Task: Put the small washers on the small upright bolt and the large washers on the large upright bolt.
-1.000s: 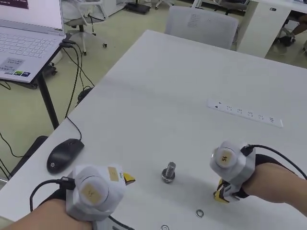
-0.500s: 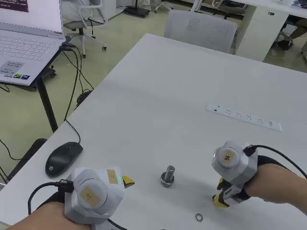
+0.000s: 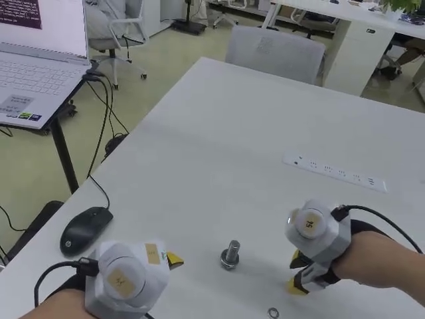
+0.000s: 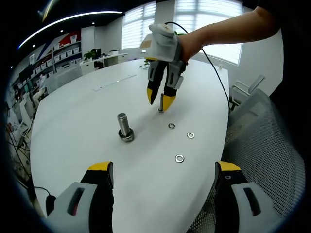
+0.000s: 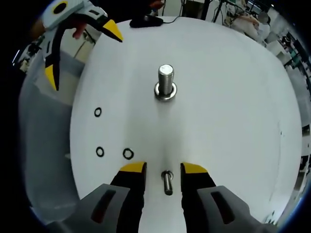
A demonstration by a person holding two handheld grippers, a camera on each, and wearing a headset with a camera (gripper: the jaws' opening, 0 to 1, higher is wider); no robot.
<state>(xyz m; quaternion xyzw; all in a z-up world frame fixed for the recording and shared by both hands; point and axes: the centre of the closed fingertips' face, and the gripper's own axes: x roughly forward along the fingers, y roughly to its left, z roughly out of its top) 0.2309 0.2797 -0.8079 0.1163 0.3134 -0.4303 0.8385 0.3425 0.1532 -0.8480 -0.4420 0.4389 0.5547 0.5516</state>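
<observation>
White table (image 3: 219,133). The large bolt (image 5: 165,82) stands upright near the table's near edge, between the two grippers, with a wider collar at its foot; cannot tell whether that is a washer or the bolt's own head. The small bolt (image 5: 167,182) stands upright to the right of it, well apart. The right gripper (image 5: 164,168) points down over the small bolt, its yellow-tipped jaws parted a little and straddling the shaft, a gap showing on each side; nothing seen pinched between them. The left gripper (image 4: 164,167) hangs above the table's near left corner with jaws spread wide, holding nothing. Three loose washers (image 5: 128,154) lie flat on the table on the near side of the two bolts: two close together, the third a little off toward the left gripper. They are too small to sort by size. At the left edge of the table, a black mouse (image 3: 85,229). Farther back on the right, a white power strip (image 3: 334,171). An open laptop (image 3: 33,73) sits on a stand beyond the table's left side.
</observation>
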